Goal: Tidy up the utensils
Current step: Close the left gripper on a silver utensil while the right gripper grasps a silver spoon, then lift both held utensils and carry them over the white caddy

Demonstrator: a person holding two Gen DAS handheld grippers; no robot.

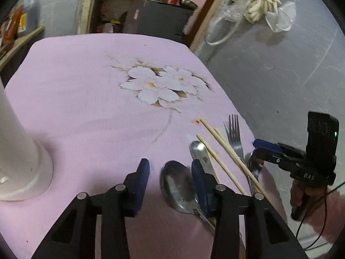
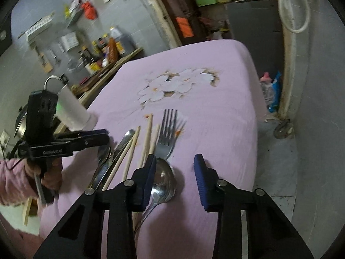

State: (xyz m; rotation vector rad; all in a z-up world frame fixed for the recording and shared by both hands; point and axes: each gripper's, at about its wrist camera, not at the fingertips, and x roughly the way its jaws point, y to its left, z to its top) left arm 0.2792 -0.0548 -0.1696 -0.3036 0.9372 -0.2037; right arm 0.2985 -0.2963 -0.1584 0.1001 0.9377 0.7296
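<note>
Covering the table, pink floral cloth (image 1: pixel 90 99), grey tiled walls, cluttered shelf (image 2: pixel 107 62), both tools' fingers apart.

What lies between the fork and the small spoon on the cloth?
Wooden chopsticks lie between the fork and the small spoon, plainest in the right wrist view; the left wrist view shows it too.

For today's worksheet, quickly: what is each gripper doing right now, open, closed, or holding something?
Left gripper: open, holding nothing, above a spoon.
Right gripper: open, holding nothing, over another spoon.
</note>
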